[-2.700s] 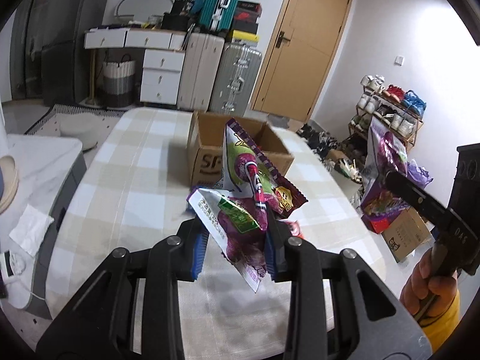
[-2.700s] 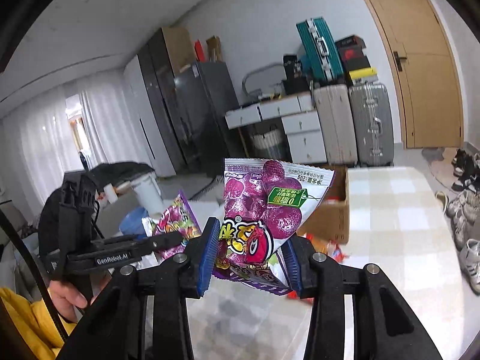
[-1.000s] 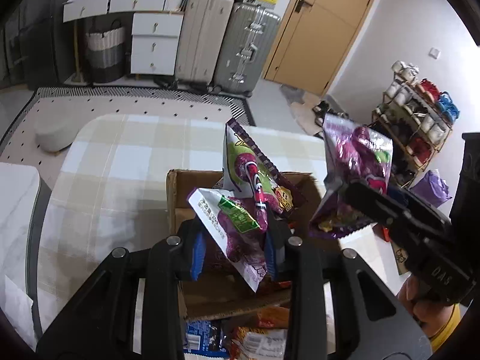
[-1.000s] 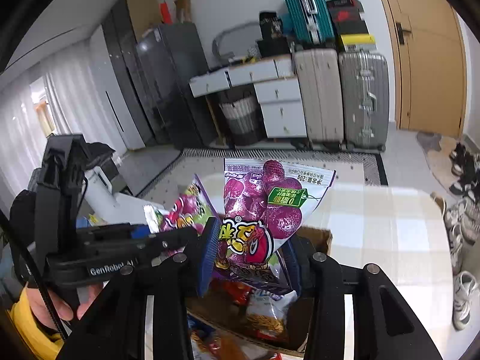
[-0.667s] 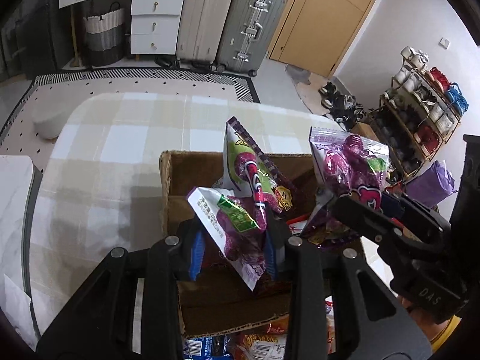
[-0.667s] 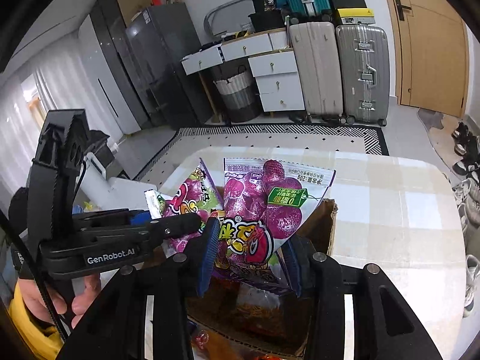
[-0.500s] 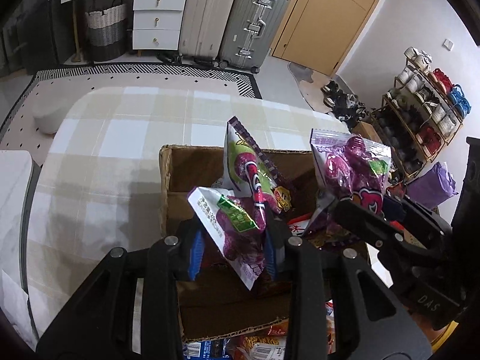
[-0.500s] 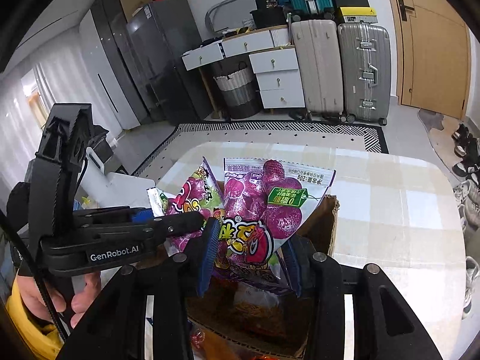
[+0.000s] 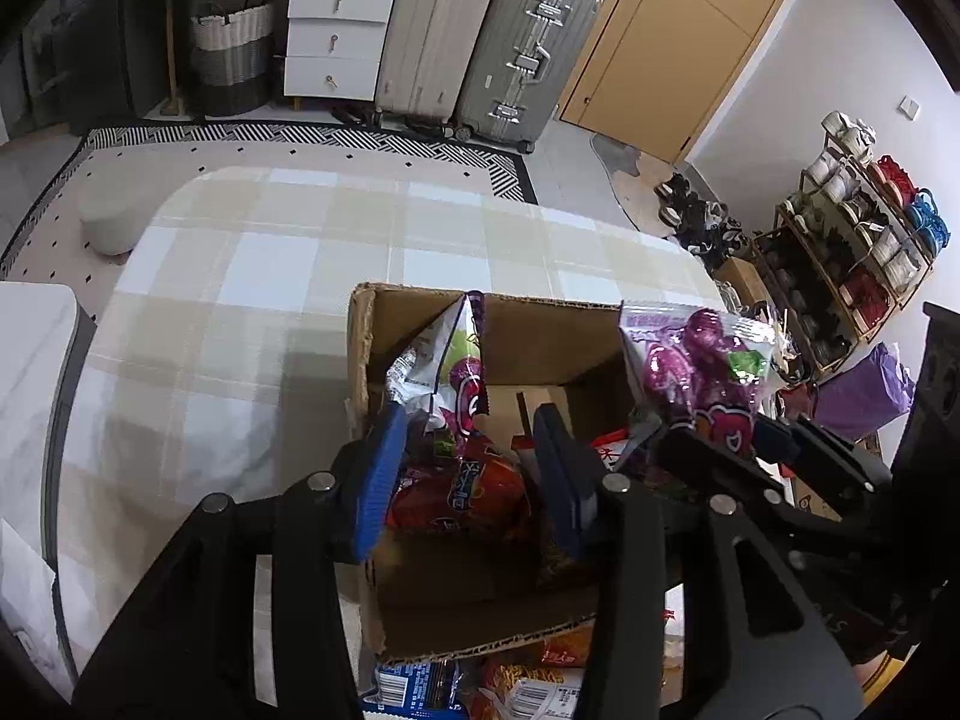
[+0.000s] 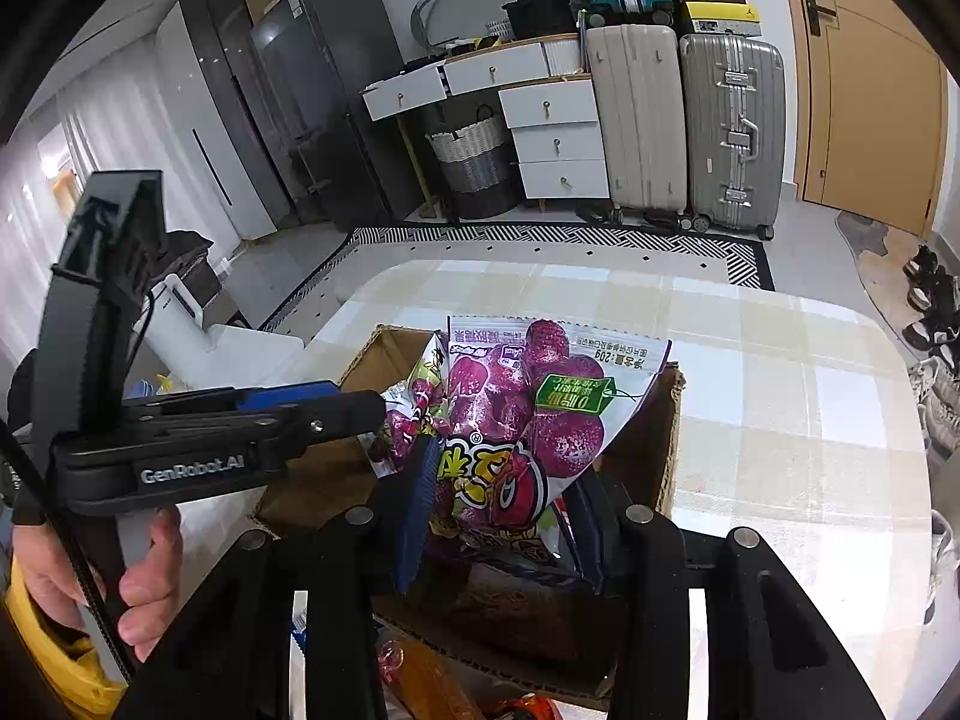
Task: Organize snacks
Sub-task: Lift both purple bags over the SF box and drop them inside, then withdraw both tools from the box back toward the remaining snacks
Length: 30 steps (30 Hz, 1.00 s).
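An open cardboard box stands on the checked table, with snack packs inside. My left gripper hangs over the box with its jaws apart. A purple snack bag lies loose in the box just beyond its fingers, leaning on the left wall, above a red pack. My right gripper is shut on a second purple snack bag and holds it over the box. That bag also shows at the right in the left wrist view.
More snack packs lie on the table in front of the box. The checked tablecloth stretches left and behind. Suitcases, drawers and a door stand at the far wall. A shoe rack stands at the right.
My left gripper has opened and the purple bag it held has dropped into the box. Both grippers moved from beside the box to above it. The right gripper still holds its bag.
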Each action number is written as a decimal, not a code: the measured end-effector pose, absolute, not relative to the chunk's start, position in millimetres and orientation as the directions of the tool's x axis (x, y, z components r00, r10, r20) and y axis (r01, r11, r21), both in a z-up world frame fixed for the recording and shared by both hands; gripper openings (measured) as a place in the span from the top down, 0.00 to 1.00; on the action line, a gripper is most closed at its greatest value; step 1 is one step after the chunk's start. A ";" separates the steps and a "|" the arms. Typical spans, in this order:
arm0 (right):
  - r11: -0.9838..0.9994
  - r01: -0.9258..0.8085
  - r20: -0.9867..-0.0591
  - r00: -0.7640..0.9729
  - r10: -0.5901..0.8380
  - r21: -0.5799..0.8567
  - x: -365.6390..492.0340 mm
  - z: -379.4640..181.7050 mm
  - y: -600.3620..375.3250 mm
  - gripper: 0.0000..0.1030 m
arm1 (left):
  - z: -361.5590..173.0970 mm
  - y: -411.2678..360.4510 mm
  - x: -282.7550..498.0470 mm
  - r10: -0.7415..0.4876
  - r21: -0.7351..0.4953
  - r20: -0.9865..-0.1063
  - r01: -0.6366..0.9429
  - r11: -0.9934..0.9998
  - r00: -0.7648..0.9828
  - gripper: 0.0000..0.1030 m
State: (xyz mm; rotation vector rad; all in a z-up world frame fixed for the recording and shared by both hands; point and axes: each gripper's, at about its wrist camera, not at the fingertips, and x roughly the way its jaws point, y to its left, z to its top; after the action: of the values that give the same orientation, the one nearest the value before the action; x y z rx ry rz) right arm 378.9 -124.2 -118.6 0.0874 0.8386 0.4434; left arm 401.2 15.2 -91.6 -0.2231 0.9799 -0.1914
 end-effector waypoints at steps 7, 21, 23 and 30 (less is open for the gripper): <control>0.906 -0.355 -0.724 0.559 0.404 0.231 385.7 -122.8 -114.5 0.60 | -72.5 23.0 379.7 -0.260 -0.278 -0.769 0.062 0.959 0.584 0.51; 0.924 -0.359 -0.733 0.591 0.337 0.135 382.0 -113.9 -101.4 0.52 | -44.8 33.3 334.6 -0.249 -0.276 -0.762 0.047 0.960 0.597 0.48; 0.924 -0.359 -0.720 0.605 0.339 0.134 377.0 -105.7 -102.7 0.52 | -38.6 32.7 325.5 -0.245 -0.272 -0.761 0.048 0.961 0.600 0.48; 0.919 -0.364 -0.639 0.673 0.372 0.151 333.2 -58.9 -113.5 0.52 | -12.7 26.3 276.1 -0.233 -0.249 -0.732 0.067 0.966 0.640 0.40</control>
State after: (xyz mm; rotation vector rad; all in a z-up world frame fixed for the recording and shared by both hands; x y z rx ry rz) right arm 333.2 -113.5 -58.9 0.0114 0.7223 0.4139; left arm 276.1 26.3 -12.7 -0.2067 0.8613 -0.1725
